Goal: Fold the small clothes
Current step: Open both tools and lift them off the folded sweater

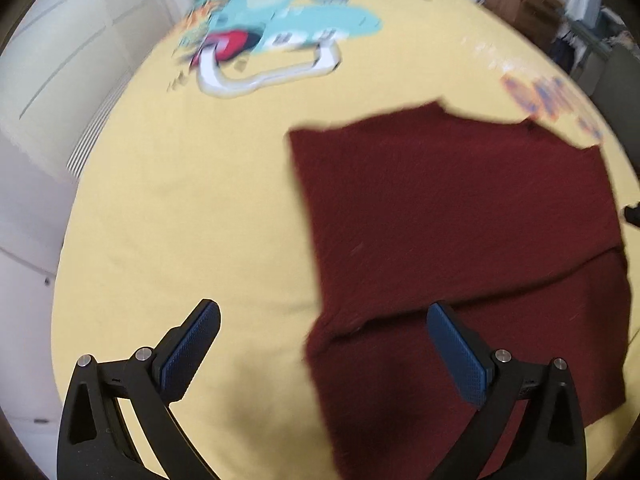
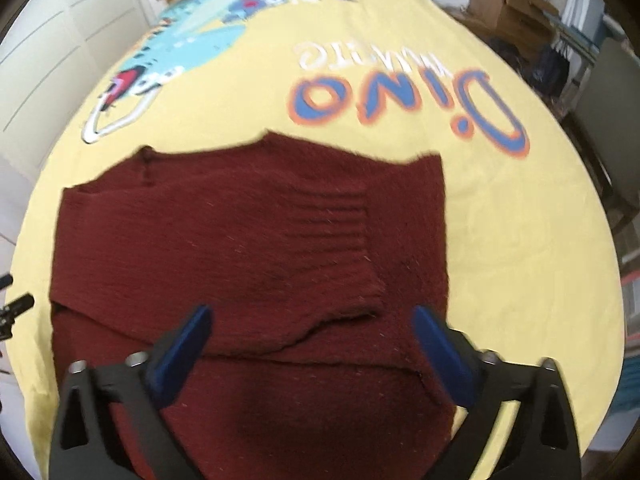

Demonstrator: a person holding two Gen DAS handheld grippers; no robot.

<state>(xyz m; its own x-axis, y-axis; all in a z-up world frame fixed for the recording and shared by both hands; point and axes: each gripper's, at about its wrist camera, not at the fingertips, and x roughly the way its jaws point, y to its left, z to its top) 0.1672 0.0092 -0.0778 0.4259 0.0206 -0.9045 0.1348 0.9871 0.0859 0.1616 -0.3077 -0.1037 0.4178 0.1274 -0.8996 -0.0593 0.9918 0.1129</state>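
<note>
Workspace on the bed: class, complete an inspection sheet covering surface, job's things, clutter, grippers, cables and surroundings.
Surface: yellow bedsheet with dinosaur print and "Dino" lettering.
Job's things: dark red knitted garment lying flat, partly folded, one layer over another.
Clutter: nothing seen on the sheet.
Grippers: left gripper open, nothing between its blue pads; right gripper open above the garment, holding nothing.
Cables: nothing seen.
Surroundings: white cupboard doors on the left; cardboard boxes at far right.

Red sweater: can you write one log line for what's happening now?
red sweater: folded, flat on yellow sheet | left tongs: open, empty | right tongs: open, empty
</note>
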